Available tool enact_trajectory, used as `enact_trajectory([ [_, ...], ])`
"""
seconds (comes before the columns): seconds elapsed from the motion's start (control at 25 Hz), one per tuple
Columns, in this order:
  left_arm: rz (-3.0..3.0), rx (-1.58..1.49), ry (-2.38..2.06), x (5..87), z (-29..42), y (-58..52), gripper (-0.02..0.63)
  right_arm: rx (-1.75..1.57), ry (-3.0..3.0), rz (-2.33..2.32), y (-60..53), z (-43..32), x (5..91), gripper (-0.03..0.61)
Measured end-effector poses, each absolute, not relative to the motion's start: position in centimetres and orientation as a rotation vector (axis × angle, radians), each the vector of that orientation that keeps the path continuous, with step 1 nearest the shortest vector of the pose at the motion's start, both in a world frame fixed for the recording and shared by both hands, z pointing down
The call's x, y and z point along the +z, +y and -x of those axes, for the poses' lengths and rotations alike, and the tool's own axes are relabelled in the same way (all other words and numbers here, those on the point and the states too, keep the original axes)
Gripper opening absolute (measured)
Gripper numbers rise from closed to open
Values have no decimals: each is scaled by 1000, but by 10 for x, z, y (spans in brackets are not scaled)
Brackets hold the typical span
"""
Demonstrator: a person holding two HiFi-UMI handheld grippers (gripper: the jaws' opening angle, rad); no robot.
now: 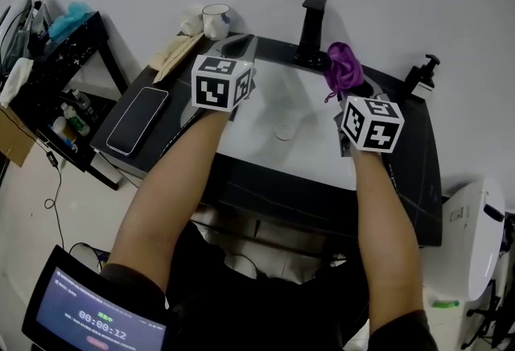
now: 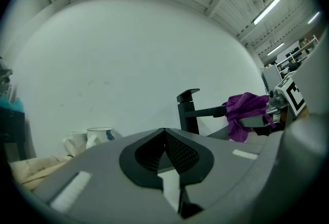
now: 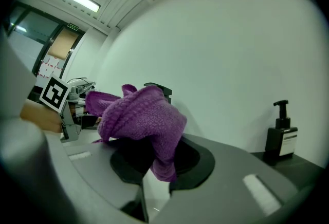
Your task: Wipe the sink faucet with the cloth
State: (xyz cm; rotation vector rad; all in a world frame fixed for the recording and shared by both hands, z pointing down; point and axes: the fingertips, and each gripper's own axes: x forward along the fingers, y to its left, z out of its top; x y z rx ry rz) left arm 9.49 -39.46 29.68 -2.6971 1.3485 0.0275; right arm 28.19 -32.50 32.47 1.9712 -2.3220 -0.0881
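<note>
The black faucet (image 1: 312, 26) stands at the back of the white sink (image 1: 265, 128); its spout reaches out over the basin. My right gripper (image 1: 352, 88) is shut on the purple cloth (image 1: 344, 66), which it holds at the spout's end, just right of the faucet. In the right gripper view the cloth (image 3: 141, 121) bunches between the jaws and hides most of the faucet (image 3: 160, 89). My left gripper (image 1: 239, 44) hovers over the sink's back left corner, shut and holding nothing. From the left gripper view the faucet (image 2: 188, 113) and cloth (image 2: 245, 113) lie ahead to the right.
A black soap dispenser (image 1: 421, 77) stands on the counter at the back right. A white mug (image 1: 216, 19) and a phone (image 1: 138, 119) lie left of the sink. A black shelf (image 1: 56, 76) stands further left, a white appliance (image 1: 475, 237) at the right.
</note>
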Motion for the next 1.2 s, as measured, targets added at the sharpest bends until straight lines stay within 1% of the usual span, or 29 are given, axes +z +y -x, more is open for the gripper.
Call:
enact_trajectory([
  [1.2,2696,13,1327,298,-99,-392,18,-139,-2288,-2011,-325,-288,321,69],
])
